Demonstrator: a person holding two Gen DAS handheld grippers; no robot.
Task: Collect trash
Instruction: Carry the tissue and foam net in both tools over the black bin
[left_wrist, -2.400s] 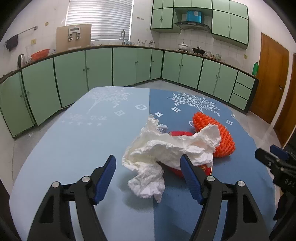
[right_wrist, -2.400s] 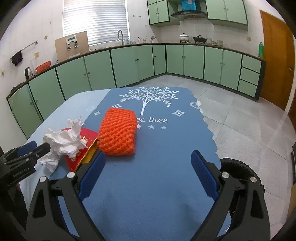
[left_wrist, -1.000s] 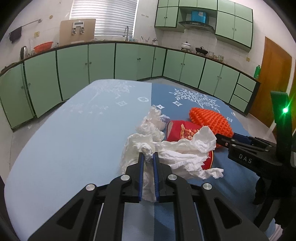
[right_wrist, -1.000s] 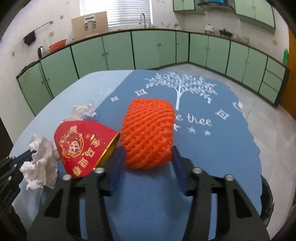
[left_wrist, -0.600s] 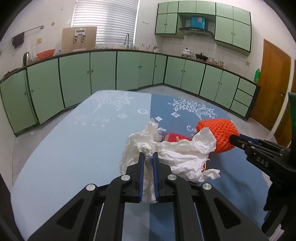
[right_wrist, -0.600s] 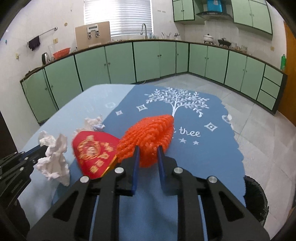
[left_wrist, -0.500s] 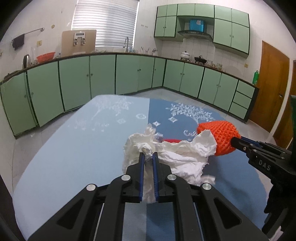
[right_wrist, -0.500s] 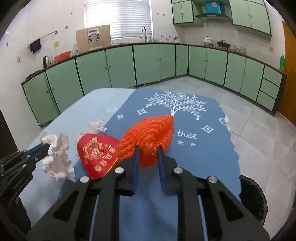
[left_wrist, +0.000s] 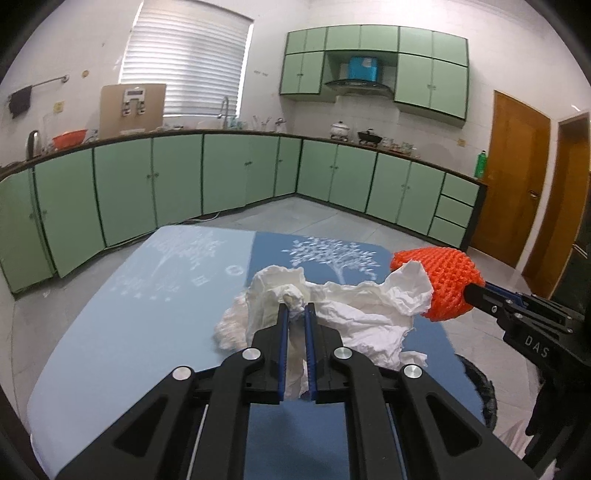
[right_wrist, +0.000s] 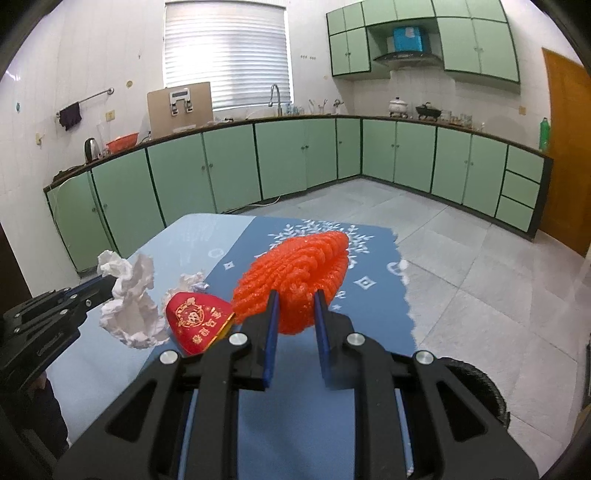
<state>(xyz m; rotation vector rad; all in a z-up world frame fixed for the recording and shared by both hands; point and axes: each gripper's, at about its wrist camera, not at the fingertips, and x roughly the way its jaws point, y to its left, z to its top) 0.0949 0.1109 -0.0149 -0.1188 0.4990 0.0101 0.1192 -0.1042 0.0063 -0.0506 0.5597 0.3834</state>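
Left wrist view: left gripper (left_wrist: 295, 308) clamped tight on a crumpled white tissue (left_wrist: 343, 314), wad lifted clear of the blue tablecloth (left_wrist: 129, 332) and spilling out to both sides of the blue pads. To the right, right gripper (left_wrist: 476, 291) reaching in from the edge, pinched on an orange foam net (left_wrist: 439, 280) that hangs beside and partly behind the tissue's upper corner. Dark round bin rim (left_wrist: 476, 387) low at the right, past the table edge. Right wrist view: right gripper (right_wrist: 295, 302) squeezing the orange foam net (right_wrist: 299, 273), net compressed between the pads and raised off the cloth; jaws closed in further a moment ago with the net between them, now steady. Red packet with gold print (right_wrist: 199, 321) lying on the tablecloth (right_wrist: 369, 295) just left of the net, one corner hidden behind the gripper finger. Smaller tissue scrap (right_wrist: 192, 280) on the cloth behind the packet. Left gripper (right_wrist: 99, 288) at the left edge, holding the white tissue (right_wrist: 133, 310) up in the air. Bin rim (right_wrist: 480, 384) at lower right, on the tiled floor beside the table.
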